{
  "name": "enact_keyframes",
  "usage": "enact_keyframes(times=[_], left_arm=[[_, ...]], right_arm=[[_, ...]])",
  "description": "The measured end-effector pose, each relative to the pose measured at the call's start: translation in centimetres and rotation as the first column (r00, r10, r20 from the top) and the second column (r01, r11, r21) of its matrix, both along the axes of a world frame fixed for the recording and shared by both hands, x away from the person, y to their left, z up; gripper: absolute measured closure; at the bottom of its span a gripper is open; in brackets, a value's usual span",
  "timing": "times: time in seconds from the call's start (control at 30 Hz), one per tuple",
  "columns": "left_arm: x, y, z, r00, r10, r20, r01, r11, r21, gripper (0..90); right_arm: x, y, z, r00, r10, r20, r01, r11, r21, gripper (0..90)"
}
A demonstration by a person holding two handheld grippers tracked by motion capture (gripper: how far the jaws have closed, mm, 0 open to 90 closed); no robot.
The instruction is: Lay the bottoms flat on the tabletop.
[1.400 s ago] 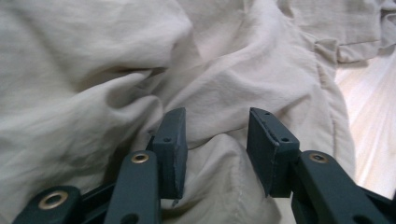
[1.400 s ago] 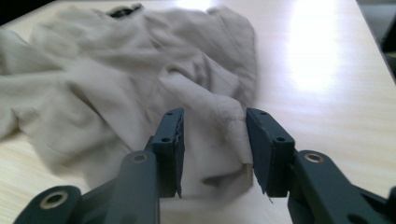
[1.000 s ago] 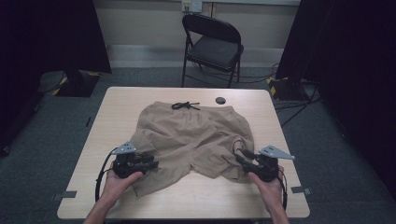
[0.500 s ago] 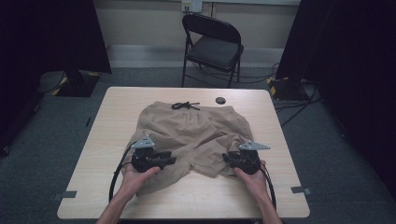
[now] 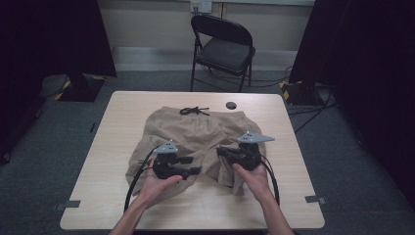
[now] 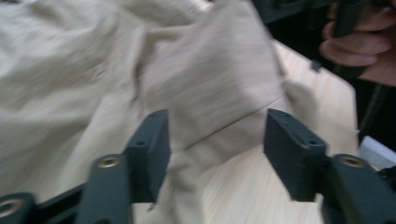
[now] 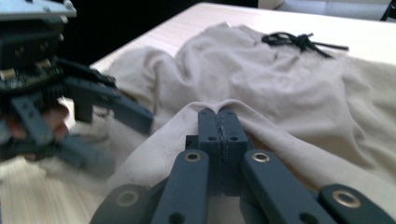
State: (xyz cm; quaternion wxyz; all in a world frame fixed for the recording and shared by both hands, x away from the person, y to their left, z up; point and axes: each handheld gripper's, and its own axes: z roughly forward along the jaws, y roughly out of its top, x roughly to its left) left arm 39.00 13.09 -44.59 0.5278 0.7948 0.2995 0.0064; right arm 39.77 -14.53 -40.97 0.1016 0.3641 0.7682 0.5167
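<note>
Beige shorts with a black drawstring lie spread on the wooden table. My left gripper is over the shorts' left leg, and its jaws have just been opening. In the left gripper view they stand wide apart, with the shorts' cloth lying loose between and beyond them. My right gripper has just been closing. In the right gripper view it is shut on a fold of the shorts' right leg, which drapes around its tips. The left gripper shows close by in that view.
A small black round object lies on the table beyond the waistband. A folding chair stands behind the table. Bare wood runs along the table's left, right and front sides. Cables trail from both grippers.
Both hands moved inward from the shorts' outer edges toward the middle. The right gripper shut on the leg cloth and drew it inward. The left gripper's jaws opened.
</note>
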Motion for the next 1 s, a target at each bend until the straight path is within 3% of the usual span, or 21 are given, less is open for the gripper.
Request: enact_keyframes(times=[0.1,0.13,0.2,0.27,0.33,0.5,0.67,0.73,0.8,0.9,1.0], left_arm=[[0.2,-0.7,0.3,0.9999,-0.009,0.005,0.009,0.9998,-0.018,35.1],[0.3,-1.0,0.2,0.9999,-0.004,0.01,0.004,1.0,-0.004,36.2],[0.4,-0.9,0.2,0.9997,-0.013,0.022,0.013,0.9998,-0.012,49.2],[0.7,-0.7,0.2,0.9997,0.016,0.018,-0.016,0.9995,-0.027,71.5],[1.1,-0.3,0.1,0.9996,0.026,0.007,-0.026,0.999,-0.036,82.7],[1.9,1.1,0.2,0.9975,0.07,-0.001,-0.07,0.9964,-0.048,86.8],[2.1,1.8,0.8,0.996,0.09,0.0,-0.089,0.9935,-0.07,86.8],[2.0,2.0,0.9,0.996,0.089,0.009,-0.088,0.9934,-0.073,86.8],[2.0,2.2,1.0,0.9954,0.096,0.008,-0.095,0.9928,-0.073,86.8],[2.1,2.5,0.8,0.9938,0.111,0.004,-0.111,0.9921,-0.059,86.8],[2.1,2.8,0.6,0.9934,0.115,0.001,-0.115,0.9914,-0.062,86.8]], right_arm=[[0.6,0.9,0.4,1.0,0.009,0.0,-0.009,1.0,0.009,89.3],[0.7,1.1,0.4,0.9999,0.011,0.001,-0.011,1.0,0.01,88.8],[0.9,1.4,0.4,0.9999,0.014,-0.001,-0.014,1.0,0.015,86.4],[0.8,1.5,0.3,0.9999,0.01,-0.004,-0.01,1.0,0.019,79.2],[0.6,1.4,0.2,0.9998,0.019,-0.001,-0.019,0.999,0.031,71.7],[-0.8,0.5,-0.8,0.9991,0.04,-0.015,-0.039,0.998,0.055,54.1],[-1.9,1.0,-4.0,0.9964,0.032,-0.079,-0.034,0.999,-0.021,45.5],[-2.0,1.2,-5.2,0.9957,0.01,-0.092,-0.017,0.997,-0.074,47.7],[-2.0,1.2,-5.7,0.9953,0.014,-0.096,-0.023,0.995,-0.097,64.9],[-2.4,0.8,-5.3,0.9946,0.061,-0.084,-0.068,0.995,-0.074,85.5],[-3.0,0.2,-4.0,0.9931,0.097,-0.065,-0.1,0.994,-0.035,88.5]])
